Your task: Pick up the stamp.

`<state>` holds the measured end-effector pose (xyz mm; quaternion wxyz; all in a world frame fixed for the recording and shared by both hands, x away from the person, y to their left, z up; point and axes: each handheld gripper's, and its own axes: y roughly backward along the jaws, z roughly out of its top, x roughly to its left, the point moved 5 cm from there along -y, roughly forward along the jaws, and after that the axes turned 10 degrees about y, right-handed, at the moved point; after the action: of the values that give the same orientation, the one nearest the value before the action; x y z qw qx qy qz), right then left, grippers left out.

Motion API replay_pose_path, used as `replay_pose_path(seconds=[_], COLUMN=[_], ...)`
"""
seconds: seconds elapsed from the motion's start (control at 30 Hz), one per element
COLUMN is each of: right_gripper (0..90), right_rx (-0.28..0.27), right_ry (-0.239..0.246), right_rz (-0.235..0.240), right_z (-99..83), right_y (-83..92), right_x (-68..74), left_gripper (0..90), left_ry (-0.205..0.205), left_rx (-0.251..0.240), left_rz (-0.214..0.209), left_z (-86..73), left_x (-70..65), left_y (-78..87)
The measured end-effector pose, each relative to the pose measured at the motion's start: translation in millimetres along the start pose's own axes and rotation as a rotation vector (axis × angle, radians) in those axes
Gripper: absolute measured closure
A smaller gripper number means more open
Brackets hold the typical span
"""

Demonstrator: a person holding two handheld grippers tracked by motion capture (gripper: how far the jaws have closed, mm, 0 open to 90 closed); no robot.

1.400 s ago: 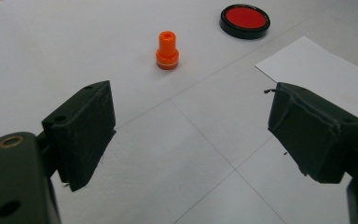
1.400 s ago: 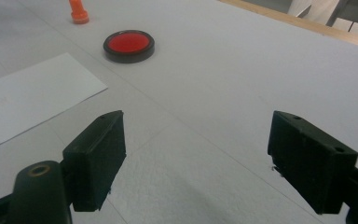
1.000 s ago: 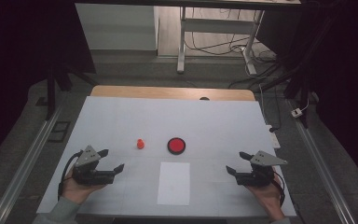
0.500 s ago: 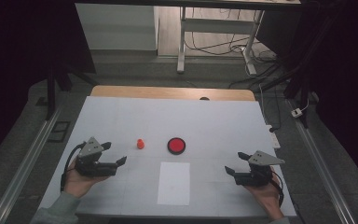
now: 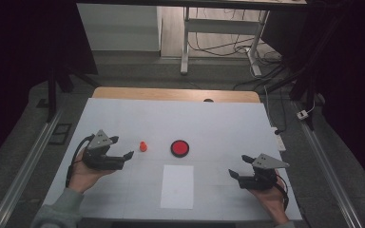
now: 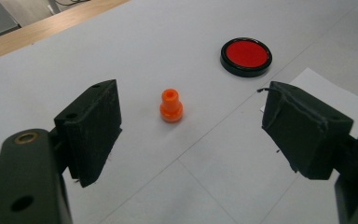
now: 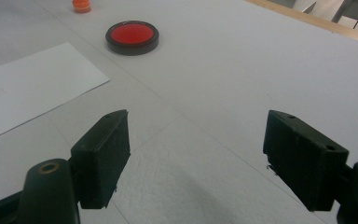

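Orange peg (image 6: 171, 106) upright at 12 o'clock of spread, empty left gripper (image 6: 191, 126); approach step, next advance and clamp.

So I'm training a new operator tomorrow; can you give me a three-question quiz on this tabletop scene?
1. True or false: the left gripper holds the small orange plastic peg.
2. Which lies nearest the round red disc in a black rim? A) white paper sheet B) right gripper
3. Fill in: the right gripper's fingers are ____.

Key: 1 false; 2 A; 3 open.
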<state>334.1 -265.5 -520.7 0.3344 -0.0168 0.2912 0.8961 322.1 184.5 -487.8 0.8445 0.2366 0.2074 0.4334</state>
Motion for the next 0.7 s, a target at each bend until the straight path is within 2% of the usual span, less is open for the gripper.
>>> replay_pose_path(seconds=[0.4,0.5,0.7], right_gripper=[23.5,23.6,23.8], right_rx=[0.006,0.015,0.02], right_ry=[-0.001,0.007,0.008], right_rz=[-0.002,-0.004,-0.004], right_z=[-0.2,0.5,0.0], right_y=[-0.3,-0.5,-1.5], right_x=[1.2,2.2,2.6], left_gripper=[20.3,20.3,20.7], left_ry=[0.007,-0.005,-0.002], left_rx=[0.022,0.049,0.076], left_rz=[-0.003,0.002,0.002], left_z=[5.8,6.5,8.1], left_x=[7.4,9.6,11.8], left_y=[-19.1,-27.4,-42.6])
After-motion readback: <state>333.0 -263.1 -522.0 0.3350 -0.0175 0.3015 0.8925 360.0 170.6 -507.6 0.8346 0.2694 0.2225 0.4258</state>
